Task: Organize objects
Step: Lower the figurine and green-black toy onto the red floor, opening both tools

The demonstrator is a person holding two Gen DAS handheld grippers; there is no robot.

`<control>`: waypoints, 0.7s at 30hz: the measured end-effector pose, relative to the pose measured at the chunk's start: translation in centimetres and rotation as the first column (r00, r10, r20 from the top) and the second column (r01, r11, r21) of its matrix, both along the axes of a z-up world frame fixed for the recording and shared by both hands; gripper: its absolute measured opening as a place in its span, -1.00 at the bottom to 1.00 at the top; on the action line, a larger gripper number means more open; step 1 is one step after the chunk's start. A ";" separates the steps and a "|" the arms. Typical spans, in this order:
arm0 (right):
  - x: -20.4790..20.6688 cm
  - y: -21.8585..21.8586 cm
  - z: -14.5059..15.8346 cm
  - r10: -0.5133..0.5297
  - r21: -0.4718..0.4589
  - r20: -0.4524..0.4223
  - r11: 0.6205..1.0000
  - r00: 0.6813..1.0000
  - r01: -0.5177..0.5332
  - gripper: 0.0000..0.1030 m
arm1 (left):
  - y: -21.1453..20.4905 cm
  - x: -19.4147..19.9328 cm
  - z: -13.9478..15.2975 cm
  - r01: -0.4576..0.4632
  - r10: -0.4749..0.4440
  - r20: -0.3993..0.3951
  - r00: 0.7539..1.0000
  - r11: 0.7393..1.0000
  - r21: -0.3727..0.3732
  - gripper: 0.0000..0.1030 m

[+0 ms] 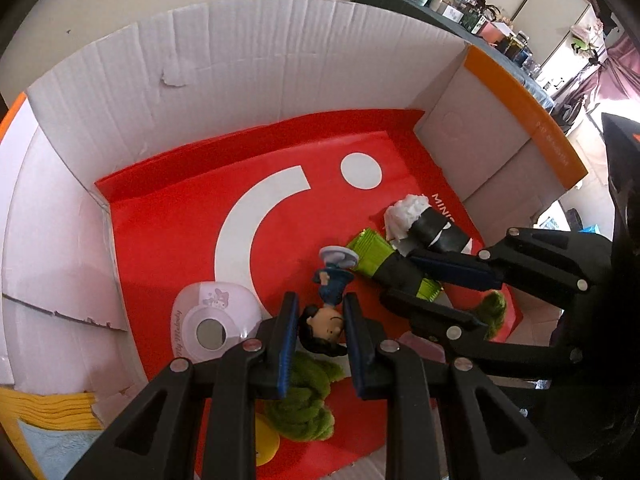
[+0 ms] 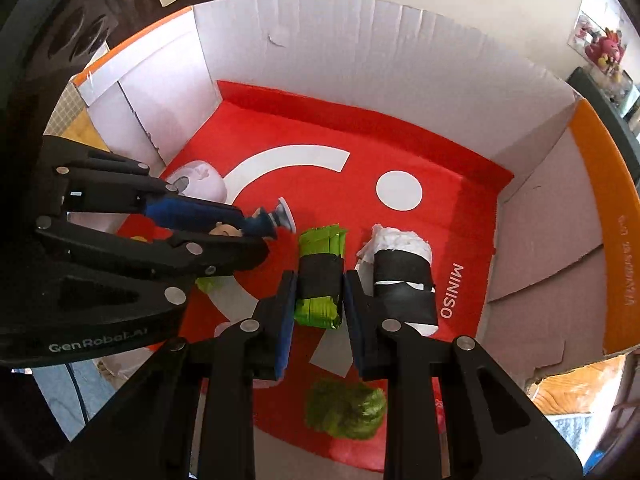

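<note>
A small figurine (image 1: 326, 322) with dark hair, a blue outfit and a pale round base lies tilted over the red bag (image 1: 180, 240) that lines the cardboard box. My left gripper (image 1: 320, 300) is shut on the figurine's head; in the right wrist view this left gripper (image 2: 256, 232) enters from the left. A green foil block with a black band (image 2: 320, 280) sits between the pads of my right gripper (image 2: 320, 278), which is shut on it. The right gripper (image 1: 400, 276) also shows at the right of the left wrist view.
A white roll with a black band (image 2: 404, 272) lies right of the green block. Green fuzzy clumps (image 2: 344, 412) (image 1: 304, 400), a white round gadget (image 1: 212, 320) and a yellow item (image 1: 266, 444) rest on the bag. White box walls (image 1: 240, 72) rise all around.
</note>
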State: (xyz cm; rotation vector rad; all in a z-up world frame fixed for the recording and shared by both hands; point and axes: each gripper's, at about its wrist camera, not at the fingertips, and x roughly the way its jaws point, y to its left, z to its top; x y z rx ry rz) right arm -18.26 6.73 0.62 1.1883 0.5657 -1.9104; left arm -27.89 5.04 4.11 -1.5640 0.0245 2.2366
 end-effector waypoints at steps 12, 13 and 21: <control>0.7 0.8 0.2 0.008 0.011 -0.012 1.000 1.000 -0.008 -0.56 | 0.1 0.1 0.0 0.001 -0.001 -0.002 1.000 1.000 0.001 -0.55; 0.7 0.9 0.2 0.007 0.011 -0.012 1.000 1.000 -0.007 -0.56 | 0.1 0.1 0.0 0.002 -0.002 -0.003 1.000 1.000 0.001 -0.55; 1.0 1.7 0.5 0.004 0.008 -0.012 1.000 1.000 -0.004 -0.56 | 0.1 0.2 0.0 -0.001 0.001 -0.007 1.000 1.000 0.004 -0.54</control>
